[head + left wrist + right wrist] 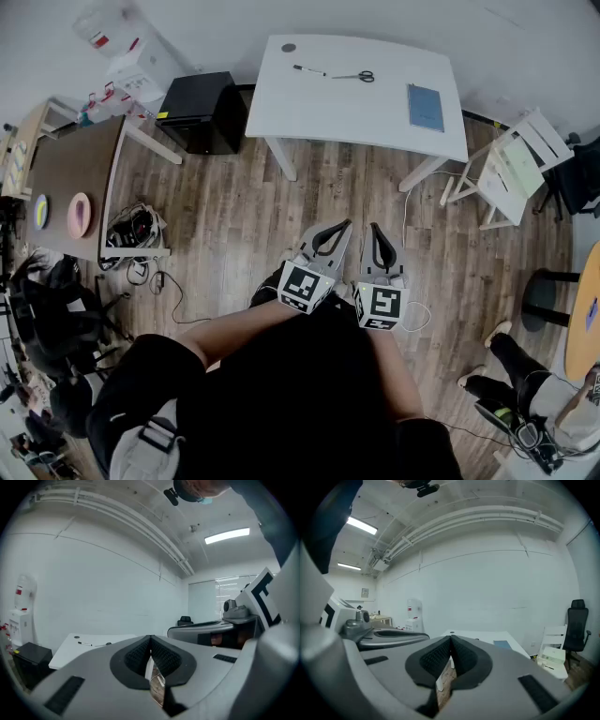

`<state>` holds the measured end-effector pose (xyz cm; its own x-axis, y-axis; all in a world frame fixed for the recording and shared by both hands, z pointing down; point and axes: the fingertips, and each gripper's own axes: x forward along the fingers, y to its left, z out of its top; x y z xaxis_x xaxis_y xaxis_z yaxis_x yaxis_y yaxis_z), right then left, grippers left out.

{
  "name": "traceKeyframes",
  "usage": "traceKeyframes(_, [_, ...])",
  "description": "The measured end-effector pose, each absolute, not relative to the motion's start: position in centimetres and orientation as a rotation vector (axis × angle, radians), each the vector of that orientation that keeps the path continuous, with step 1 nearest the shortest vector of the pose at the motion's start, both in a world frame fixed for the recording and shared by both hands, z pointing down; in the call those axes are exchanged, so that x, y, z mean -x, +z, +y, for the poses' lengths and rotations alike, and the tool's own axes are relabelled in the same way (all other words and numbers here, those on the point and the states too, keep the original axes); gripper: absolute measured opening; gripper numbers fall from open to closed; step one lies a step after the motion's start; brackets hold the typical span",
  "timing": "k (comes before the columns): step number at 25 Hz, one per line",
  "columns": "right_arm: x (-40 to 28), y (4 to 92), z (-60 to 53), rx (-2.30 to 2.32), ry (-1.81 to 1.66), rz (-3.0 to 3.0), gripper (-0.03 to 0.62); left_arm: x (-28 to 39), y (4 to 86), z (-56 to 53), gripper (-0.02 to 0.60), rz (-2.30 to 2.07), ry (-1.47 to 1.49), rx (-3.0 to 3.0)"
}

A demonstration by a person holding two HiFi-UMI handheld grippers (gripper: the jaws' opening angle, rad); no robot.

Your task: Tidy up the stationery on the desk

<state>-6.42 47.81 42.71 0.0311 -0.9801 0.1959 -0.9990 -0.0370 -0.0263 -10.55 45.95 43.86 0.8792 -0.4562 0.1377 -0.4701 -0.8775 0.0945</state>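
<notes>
I'm standing back from the white desk with wood floor between us, so by my reading the tidying has not begun. The left gripper and the right gripper sit side by side low in the head view, well apart from the desk. Each gripper view shows its ribbed pads pressed together at the tips with nothing between them, so both claws are fully closed and empty.

The stationery lies loose on the desk. A pen is toward the far edge on the left half, and scissors are just to its right, the two close but apart. A blue notebook lies flat near the right edge, well apart from them. A small dark round spot sits by the far left corner, and I can't tell what it is. I see no holder or tray on the desk.

Everything is left to do: approach the desk, open a claw, and gather each item.
</notes>
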Motion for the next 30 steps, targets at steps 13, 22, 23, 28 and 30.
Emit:
traceKeyframes(13, [4.7,45.7,49.6,-2.104,0.379,-2.221,0.035,8.6,45.9,46.2,0.014,-0.818,0.169,-2.885])
traceKeyframes(22, [-0.5,47.1,48.6,-2.164,0.411,-2.150,0.035,3.4,46.4,44.8,0.014,-0.714,0.163,-2.921])
traceKeyframes(23, [-1.0,47.6,48.3,-2.155,0.428,-2.145,0.035,2.6,46.5,44.6,0.014,-0.694,0.163,-2.920])
traceKeyframes(28, [-4.3,48.4,45.4,-2.146,0.485,-2.116,0.035,-1.8,47.2,41.8,0.014,-0.600,0.172,-2.906])
traceKeyframes(30, [-6.6,48.5,44.4,-2.173,0.499,-2.083,0.035,-4.0,47.9,40.9,0.014,-0.577,0.198,-2.897])
